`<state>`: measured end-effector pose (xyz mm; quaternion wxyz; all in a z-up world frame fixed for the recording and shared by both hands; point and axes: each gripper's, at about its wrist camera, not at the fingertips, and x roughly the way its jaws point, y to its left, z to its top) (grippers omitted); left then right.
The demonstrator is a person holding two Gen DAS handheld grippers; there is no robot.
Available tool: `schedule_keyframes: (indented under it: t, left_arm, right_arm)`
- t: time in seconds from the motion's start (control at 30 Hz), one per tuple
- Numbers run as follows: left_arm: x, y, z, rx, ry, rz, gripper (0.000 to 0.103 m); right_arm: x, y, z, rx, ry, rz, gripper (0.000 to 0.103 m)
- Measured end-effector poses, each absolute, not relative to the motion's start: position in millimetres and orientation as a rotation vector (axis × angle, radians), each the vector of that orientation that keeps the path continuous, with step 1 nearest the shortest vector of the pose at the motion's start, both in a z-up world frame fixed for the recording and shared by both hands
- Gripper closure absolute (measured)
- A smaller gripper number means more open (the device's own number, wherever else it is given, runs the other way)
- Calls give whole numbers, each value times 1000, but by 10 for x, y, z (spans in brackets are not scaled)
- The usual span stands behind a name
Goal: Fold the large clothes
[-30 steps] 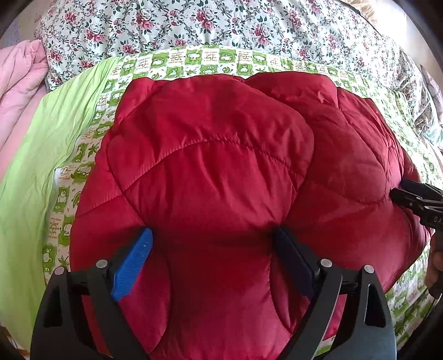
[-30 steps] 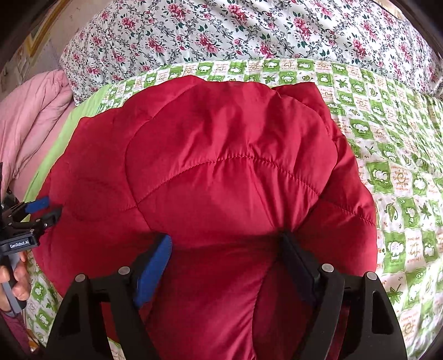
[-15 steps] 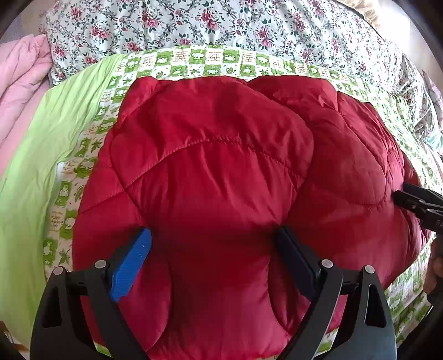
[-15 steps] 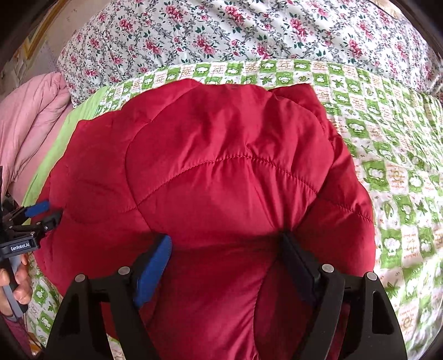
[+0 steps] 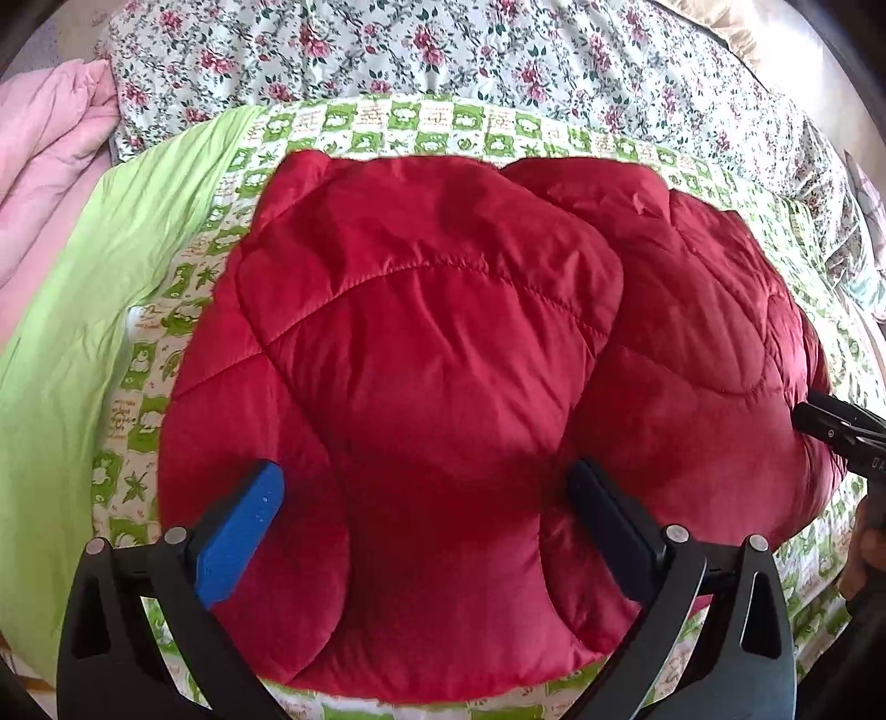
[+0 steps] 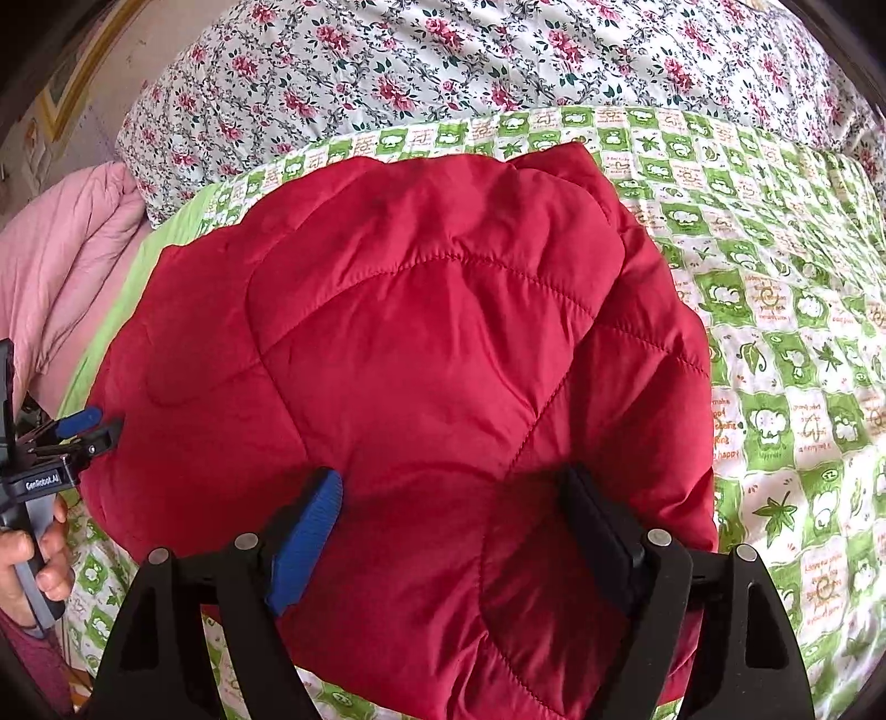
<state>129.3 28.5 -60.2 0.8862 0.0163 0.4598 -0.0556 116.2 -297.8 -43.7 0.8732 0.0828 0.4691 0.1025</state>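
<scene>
Red quilted jacket [image 5: 443, 360] lies folded into a puffy bundle on the green-and-white patterned sheet [image 6: 775, 343] of the bed, filling the middle of both wrist views. Floral quilt [image 5: 443, 50] runs along 12 o'clock; pink blanket [image 5: 50, 166] sits at 10 o'clock, with plain lime-green fabric [image 5: 83, 310] beside it.

My left tongs [image 5: 421, 498] have just been opening and stand wide, straddling the near bulge of the jacket; blue finger at 7 o'clock, dark finger at 5 o'clock. Fabric is between them, but I can't tell if the pads press it.

My right tongs [image 6: 454, 498] are also spread wide over the jacket's near edge. Dark finger at 5 o'clock digs into the padding. Blue one sits against the cloth at 7 o'clock.

In the right wrist view my left hand [image 6: 33, 559] grips its handle at 8 o'clock.
</scene>
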Motion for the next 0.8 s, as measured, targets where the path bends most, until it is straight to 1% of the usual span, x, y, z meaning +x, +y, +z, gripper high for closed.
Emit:
schedule_keyframes:
  t: [0.17,0.4,0.47,0.6,0.67,0.8]
  left_arm:
    - [1091,308,-492,27,928,-126,0]
    - [637,214,-373,107,887,-118,0]
    - [533,205,-352,125,882,-126,0]
    - [309,165,-293,195,857,-140,0]
    - [218,152,-263,215,852,-156,0]
    - [107,185,-193,219,858,-162,0]
  right_arm:
    - [979,-2980,-251,194,953,253,20]
    - [547,-2864,-2,116,926,345,19]
    - [444,-2847,4,103,941,372,15]
    - [199,-2797,0,50,963,410,11]
    - [99,-2773,9,25,961,416,6]
    - [-107,-2720,58,-29,942,425,5]
